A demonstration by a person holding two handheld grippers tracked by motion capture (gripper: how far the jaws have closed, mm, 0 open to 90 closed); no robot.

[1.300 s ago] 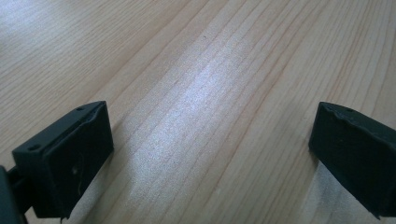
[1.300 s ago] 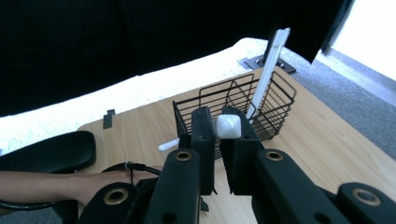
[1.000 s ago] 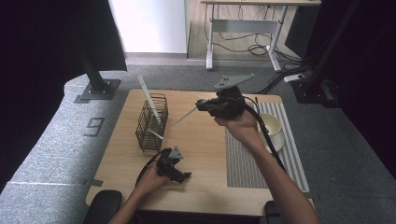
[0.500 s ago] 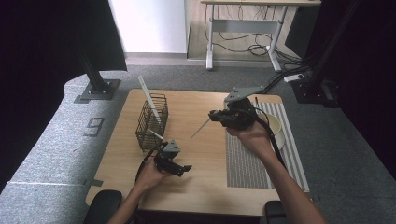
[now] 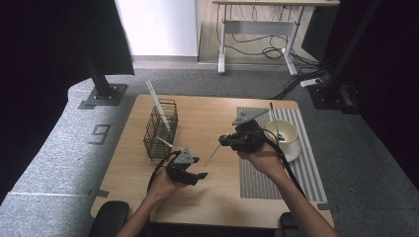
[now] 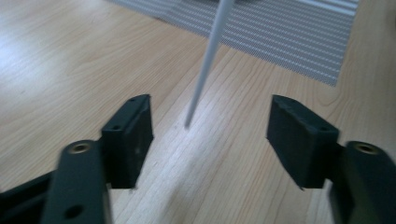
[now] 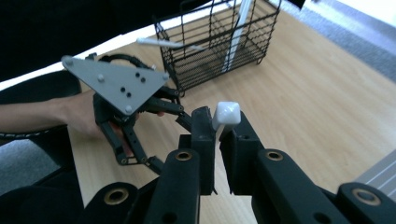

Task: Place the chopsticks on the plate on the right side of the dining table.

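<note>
a: your right claw [image 7: 219, 135] was clenched on the white stick [image 5: 214, 154], gripping it by its blunt upper end so the long thin shaft hung free, slanting down toward the bench [image 5: 212, 192]. why hold it that high up?

b: i'd judge it left the lower length clear for your other hand. your left claw [image 6: 210, 140] sat released, nothing between its pads [image 6: 299, 137], and its jaws had just been closing in. the stick's tip [image 6: 187, 125] hovered ahead of that gap, just above the wood, not yet touched by either pad.

a: so a handover, or a two-handed steadying?

b: that's how it read. in the high view your left claw [image 5: 190, 173] lay low near the bench's front edge, and your right claw [image 5: 237, 140] stood just beyond it, the stick bridging the space between.

a: and farther out?

b: the wire basket [image 5: 159, 131] stood at the left with other white sticks in it, one leaning tall out of the top, which suggests where this one belonged. on the striped mat [image 5: 281, 173] at the right sat a cream bowl [image 5: 286, 138] with a thin utensil in it, well apart from both claws.
</note>
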